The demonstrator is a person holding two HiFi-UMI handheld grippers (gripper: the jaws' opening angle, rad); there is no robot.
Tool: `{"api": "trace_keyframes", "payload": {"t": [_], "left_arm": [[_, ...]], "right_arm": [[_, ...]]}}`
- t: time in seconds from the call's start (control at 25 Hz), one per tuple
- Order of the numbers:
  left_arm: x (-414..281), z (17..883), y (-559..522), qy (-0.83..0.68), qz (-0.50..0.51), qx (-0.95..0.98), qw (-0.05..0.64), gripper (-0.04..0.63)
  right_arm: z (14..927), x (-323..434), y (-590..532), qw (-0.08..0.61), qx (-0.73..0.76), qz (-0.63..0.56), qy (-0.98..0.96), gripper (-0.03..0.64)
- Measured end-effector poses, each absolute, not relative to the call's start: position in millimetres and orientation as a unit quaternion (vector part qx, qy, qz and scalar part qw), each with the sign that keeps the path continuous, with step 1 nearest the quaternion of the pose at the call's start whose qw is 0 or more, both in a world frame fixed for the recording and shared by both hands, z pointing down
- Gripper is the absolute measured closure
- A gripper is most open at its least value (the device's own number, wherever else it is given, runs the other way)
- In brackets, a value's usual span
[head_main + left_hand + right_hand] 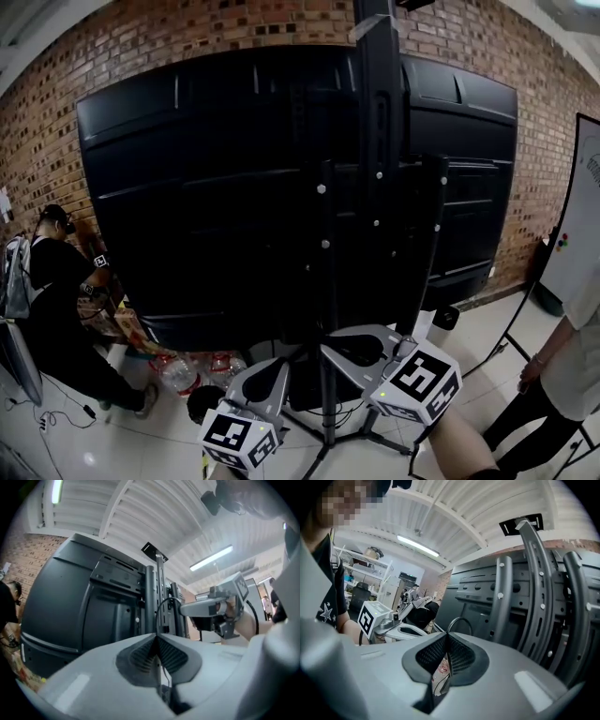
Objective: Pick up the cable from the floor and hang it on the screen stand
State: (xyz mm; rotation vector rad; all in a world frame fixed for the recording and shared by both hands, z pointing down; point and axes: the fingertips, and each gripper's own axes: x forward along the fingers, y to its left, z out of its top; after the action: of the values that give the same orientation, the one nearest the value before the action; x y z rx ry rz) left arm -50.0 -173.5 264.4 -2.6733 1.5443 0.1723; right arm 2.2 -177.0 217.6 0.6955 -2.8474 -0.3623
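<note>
Against the brick wall [234, 28], the cable [161, 603] is pinched by both left gripper [156, 637] and right gripper [446, 637], arched crosswise between them, with the screen stand [375, 141] just ahead, seemingly nearer the right.

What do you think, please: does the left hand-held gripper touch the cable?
Touching. The left gripper view shows the left hand-held gripper shut on the cable.

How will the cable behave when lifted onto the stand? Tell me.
Probably floppy: the cable curves in a loose arc out of the shut left gripper. Likely light: it is thin, and the right gripper pinches it too. It may slip off the stand, whose bars look smooth, unless draped over something.
</note>
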Motion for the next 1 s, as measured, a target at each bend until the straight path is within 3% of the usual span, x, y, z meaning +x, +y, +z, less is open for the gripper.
{"api": "trace_keyframes", "payload": {"t": [0.44,1.0], "left_arm": [[-58.3,157.9,-217.6,0.462,0.1,-0.876,0.096,0.591],[-40.3,56.4,-263.2,0.447,0.148,-0.868,0.157,0.591]], "right_arm": [[112.6,-22.6,-209.2,0.157,0.266,-0.26,-0.915,0.603],[-7.0,9.9,-260.9,0.069,0.363,-0.277,-0.887,0.601]]}}
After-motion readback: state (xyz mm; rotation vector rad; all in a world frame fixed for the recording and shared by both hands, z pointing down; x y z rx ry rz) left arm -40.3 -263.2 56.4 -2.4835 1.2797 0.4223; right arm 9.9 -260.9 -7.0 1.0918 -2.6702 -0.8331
